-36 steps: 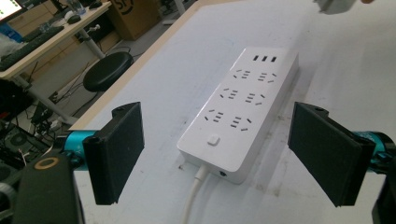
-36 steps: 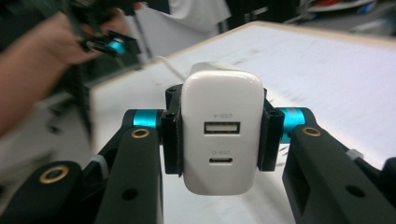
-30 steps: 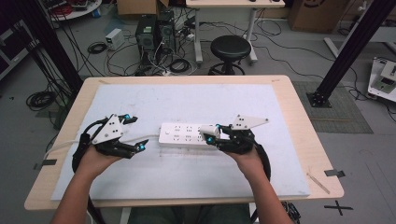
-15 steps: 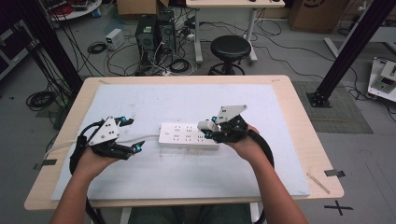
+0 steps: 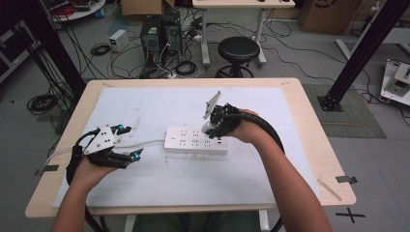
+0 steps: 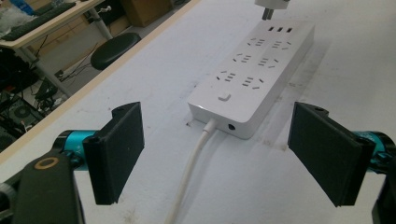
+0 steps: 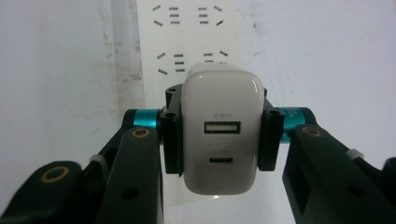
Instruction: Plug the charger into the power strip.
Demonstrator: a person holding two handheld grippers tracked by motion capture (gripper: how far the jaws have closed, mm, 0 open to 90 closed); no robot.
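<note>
A white power strip [image 5: 195, 140] lies in the middle of the table, its white cord [image 6: 191, 168] trailing toward my left gripper. My right gripper [image 5: 212, 128] is shut on a white USB charger [image 7: 220, 135], tipped downward above the strip's right end. The charger's prongs [image 6: 267, 13] hang just over the strip [image 6: 254, 74], near its USB ports. Sockets of the strip [image 7: 189, 32] show beyond the charger. My left gripper [image 5: 126, 145] rests on the mat left of the strip, open, its pads [image 6: 119, 149] wide apart with nothing between them.
A white mat [image 5: 159, 104] covers the wooden table [image 5: 309, 121]. Strips of tape [image 5: 346, 179] lie near the right and left edges. Beyond the table's far side stand a black stool [image 5: 238, 50], computer towers [image 5: 159, 34] and floor cables.
My right gripper has swung from the strip's right side up over its right end, tipping the charger prongs-down. The left gripper drew back a little to the left.
</note>
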